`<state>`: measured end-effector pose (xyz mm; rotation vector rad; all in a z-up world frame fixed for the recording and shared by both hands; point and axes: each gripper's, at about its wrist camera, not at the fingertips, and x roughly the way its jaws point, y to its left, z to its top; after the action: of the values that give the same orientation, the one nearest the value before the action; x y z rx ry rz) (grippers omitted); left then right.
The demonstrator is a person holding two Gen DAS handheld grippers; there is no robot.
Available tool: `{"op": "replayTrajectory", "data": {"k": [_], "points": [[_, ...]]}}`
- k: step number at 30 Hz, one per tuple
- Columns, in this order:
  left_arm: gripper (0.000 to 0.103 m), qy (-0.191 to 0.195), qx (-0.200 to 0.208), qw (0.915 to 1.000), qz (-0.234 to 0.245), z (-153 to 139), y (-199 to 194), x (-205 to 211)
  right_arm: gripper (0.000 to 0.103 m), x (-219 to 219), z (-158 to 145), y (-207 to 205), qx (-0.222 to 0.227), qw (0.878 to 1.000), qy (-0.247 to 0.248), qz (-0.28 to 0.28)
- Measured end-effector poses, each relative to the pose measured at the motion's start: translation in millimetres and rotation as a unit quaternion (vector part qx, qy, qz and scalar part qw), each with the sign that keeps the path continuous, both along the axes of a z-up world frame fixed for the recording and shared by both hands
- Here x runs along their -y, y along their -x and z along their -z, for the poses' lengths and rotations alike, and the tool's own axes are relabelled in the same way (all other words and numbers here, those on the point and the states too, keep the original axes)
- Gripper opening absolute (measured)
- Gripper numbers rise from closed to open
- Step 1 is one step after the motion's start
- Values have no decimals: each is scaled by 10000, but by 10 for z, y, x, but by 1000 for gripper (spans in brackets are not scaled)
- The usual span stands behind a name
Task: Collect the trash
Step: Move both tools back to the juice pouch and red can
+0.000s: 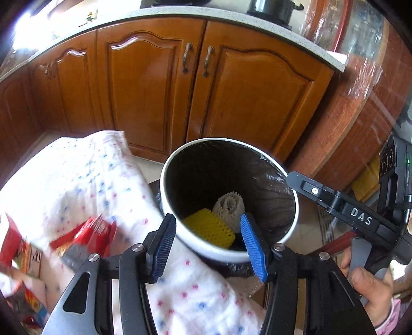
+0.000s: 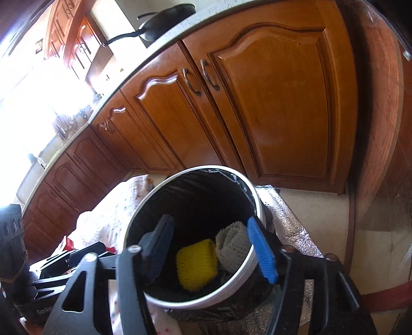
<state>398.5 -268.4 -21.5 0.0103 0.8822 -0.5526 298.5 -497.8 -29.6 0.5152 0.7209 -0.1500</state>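
Trash so far, a yellow foam net and a white one, sits at the bottom of the bin. Both the left gripper and right gripper hang over it, spread and empty. Red wrappers still lie on the dotted cloth, and a careless reach could nudge the bin's rim or snag that cloth, tipping things.

- Wooden cabinets with paired curved handles under a pale speckled counter.
- Dotted white cloth draped in front of the cabinets.
- Black pan on the counter.
- Dark pot at the counter edge.
- Pale floor.
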Motion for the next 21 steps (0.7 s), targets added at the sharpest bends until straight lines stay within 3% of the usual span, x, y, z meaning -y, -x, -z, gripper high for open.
{"op": "replayTrajectory", "data": {"k": [5,9,21], "points": [[58,173,91,9994,-296,36,295,-272,84,-150,-19,279,305,9993,-183,98],[58,259,54,9986,-468,69,526,-492,86,-323,8,453,434,9986,-294,74],[58,358,-155,9944,-978,157,1184,-1280,86,-893,147,734,265,9978,-513,-326]]}}
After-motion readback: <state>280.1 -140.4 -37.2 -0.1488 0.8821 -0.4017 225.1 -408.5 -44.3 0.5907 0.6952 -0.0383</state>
